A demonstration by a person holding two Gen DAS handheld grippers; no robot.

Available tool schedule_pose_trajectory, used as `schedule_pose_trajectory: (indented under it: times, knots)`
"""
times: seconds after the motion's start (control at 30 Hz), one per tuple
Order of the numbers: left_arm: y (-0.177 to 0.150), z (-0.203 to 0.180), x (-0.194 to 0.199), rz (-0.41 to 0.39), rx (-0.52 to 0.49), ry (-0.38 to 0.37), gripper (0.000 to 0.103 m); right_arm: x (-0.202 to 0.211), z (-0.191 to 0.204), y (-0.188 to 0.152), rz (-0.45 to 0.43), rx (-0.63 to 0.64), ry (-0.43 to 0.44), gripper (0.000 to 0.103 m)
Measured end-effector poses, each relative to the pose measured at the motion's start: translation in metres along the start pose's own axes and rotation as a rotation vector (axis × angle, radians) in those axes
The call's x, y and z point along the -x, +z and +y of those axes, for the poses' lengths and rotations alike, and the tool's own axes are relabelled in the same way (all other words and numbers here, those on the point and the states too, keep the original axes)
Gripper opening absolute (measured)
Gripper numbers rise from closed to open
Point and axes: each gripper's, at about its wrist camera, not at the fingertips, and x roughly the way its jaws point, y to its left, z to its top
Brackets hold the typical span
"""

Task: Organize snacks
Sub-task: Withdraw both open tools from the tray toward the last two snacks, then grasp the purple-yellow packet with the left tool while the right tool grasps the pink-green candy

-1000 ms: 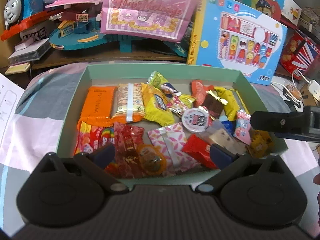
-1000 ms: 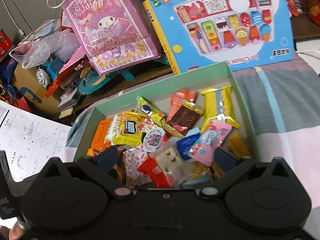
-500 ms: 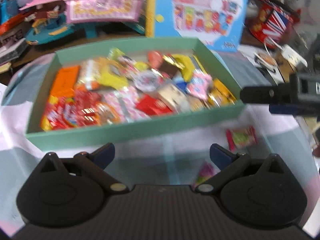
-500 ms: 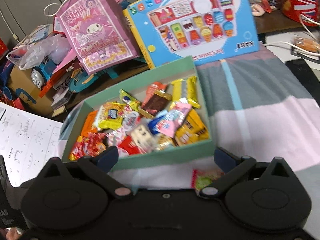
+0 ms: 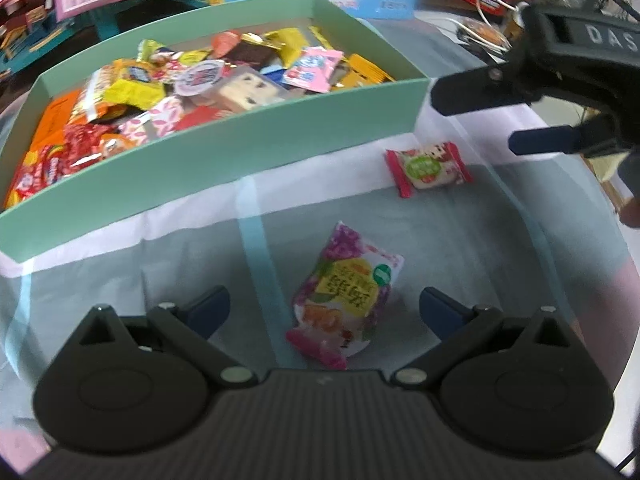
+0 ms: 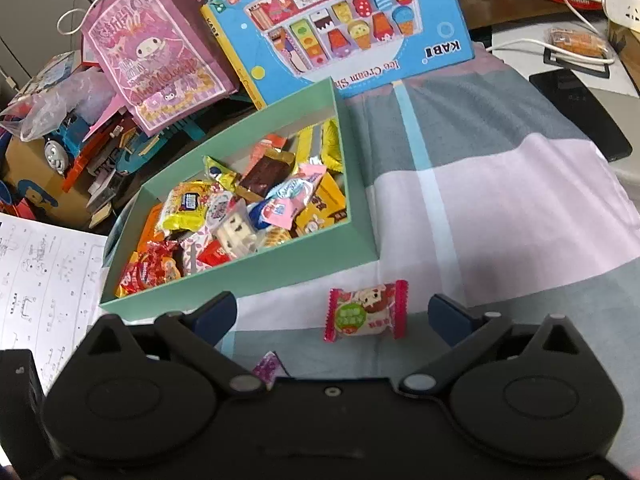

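A green box [image 5: 224, 152] full of wrapped snacks sits on the checked cloth; it also shows in the right wrist view [image 6: 280, 268]. Two snacks lie on the cloth in front of it. A purple and white packet [image 5: 344, 296] lies between the fingers of my left gripper [image 5: 324, 306], which is open and empty. A red-edged candy [image 6: 366, 311] lies between the fingers of my right gripper [image 6: 332, 314], also open and empty. The same candy [image 5: 426, 168] and the right gripper [image 5: 476, 120] show in the left wrist view. A corner of the purple packet [image 6: 267, 368] peeks out in the right wrist view.
A pink gift bag [image 6: 160, 52], a blue ice cream toy box [image 6: 344, 20] and a toy train [image 6: 60, 144] crowd behind the box. A printed sheet [image 6: 40, 280] lies left. A cable and power strip [image 6: 600, 0] lie at the far right.
Both grippers have pulled back from over the box to the cloth in front of it. The two loose snacks have come into view between their fingers.
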Motion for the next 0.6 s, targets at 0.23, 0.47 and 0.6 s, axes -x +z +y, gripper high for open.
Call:
schedule_pose_trajectory:
  times: [0.23,0.47,0.6]
  knots:
    - [-0.004,-0.012,-0.009,0.012,-0.099,-0.016,0.079,-0.005,-0.003,0.002,0.003,0.0,0.016,0.103]
    - [0.001,0.001,-0.007,-0.06,-0.036,0.023,0.039,-0.018,0.007,0.008,-0.012,0.081,0.021,0.103]
    - [0.01,0.02,-0.011,-0.071,0.044,0.028,0.039,-0.034,0.017,0.013,0.007,0.18,0.019,0.089]
